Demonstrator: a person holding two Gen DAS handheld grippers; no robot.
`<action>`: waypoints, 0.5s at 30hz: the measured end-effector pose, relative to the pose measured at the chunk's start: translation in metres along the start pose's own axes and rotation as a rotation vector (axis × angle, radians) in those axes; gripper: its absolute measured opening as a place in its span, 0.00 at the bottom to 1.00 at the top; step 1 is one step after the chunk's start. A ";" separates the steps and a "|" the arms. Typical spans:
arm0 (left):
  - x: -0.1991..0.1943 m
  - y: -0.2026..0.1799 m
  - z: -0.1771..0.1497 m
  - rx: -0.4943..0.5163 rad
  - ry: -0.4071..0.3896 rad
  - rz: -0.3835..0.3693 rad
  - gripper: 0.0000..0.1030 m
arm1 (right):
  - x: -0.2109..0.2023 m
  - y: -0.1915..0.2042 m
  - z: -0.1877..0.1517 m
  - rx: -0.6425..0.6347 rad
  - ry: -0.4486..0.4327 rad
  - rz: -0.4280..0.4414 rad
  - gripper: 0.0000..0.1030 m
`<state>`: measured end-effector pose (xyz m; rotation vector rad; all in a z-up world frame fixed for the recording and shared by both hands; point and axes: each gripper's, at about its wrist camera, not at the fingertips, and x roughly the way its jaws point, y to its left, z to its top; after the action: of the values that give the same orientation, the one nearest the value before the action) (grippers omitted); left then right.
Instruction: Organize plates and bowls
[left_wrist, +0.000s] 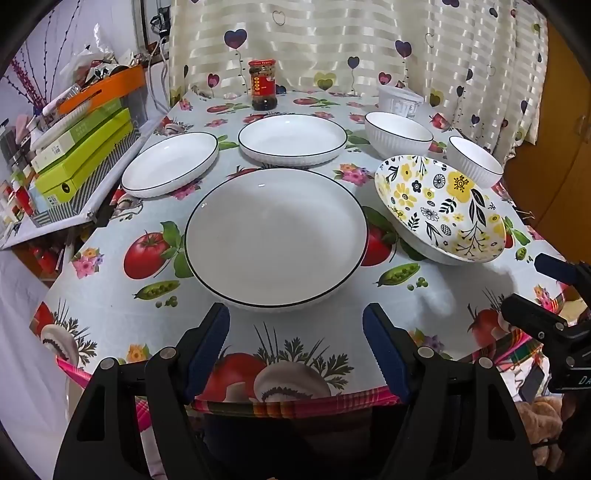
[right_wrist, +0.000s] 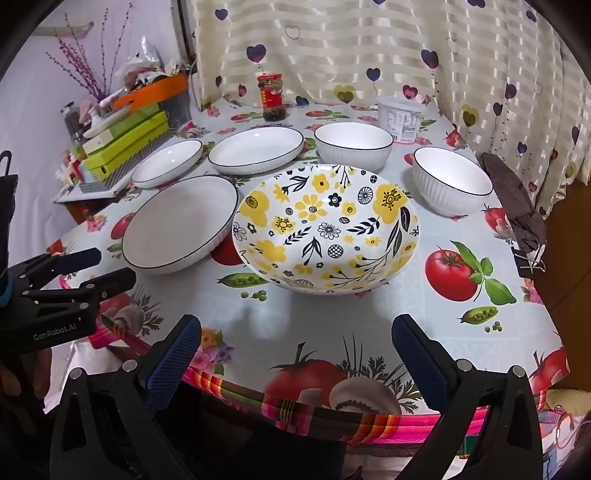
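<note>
Both tongs, left (left_wrist: 295, 347) and right (right_wrist: 295, 354), hang released off the table's near edge; the glazed plates (left_wrist: 275, 236) look slippery and breakable, best pinched by the rim.

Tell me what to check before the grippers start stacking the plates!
1. Left gripper open and empty: ok.
2. Right gripper open and empty: ok.
3. Big white plate has nothing on it: ok.
4. Flowery bowl sits flat: not ok, one side looks raised.
5. Two white bowls stand apart: ok.
6. Plates free of chips: cannot tell.
</note>
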<state>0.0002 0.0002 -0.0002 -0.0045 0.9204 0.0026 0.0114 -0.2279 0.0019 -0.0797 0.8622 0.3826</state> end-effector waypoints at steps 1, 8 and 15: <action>0.000 0.000 0.000 -0.001 0.002 0.000 0.73 | 0.000 0.000 0.000 0.002 0.001 -0.001 1.00; 0.002 0.001 0.000 -0.002 0.007 -0.003 0.73 | 0.000 0.000 0.001 0.002 0.005 0.002 1.00; 0.005 0.001 0.000 -0.004 -0.006 -0.007 0.73 | 0.001 0.000 0.002 0.006 0.006 0.002 1.00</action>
<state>0.0032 0.0015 -0.0043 -0.0109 0.9142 -0.0019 0.0138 -0.2273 0.0024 -0.0743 0.8696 0.3819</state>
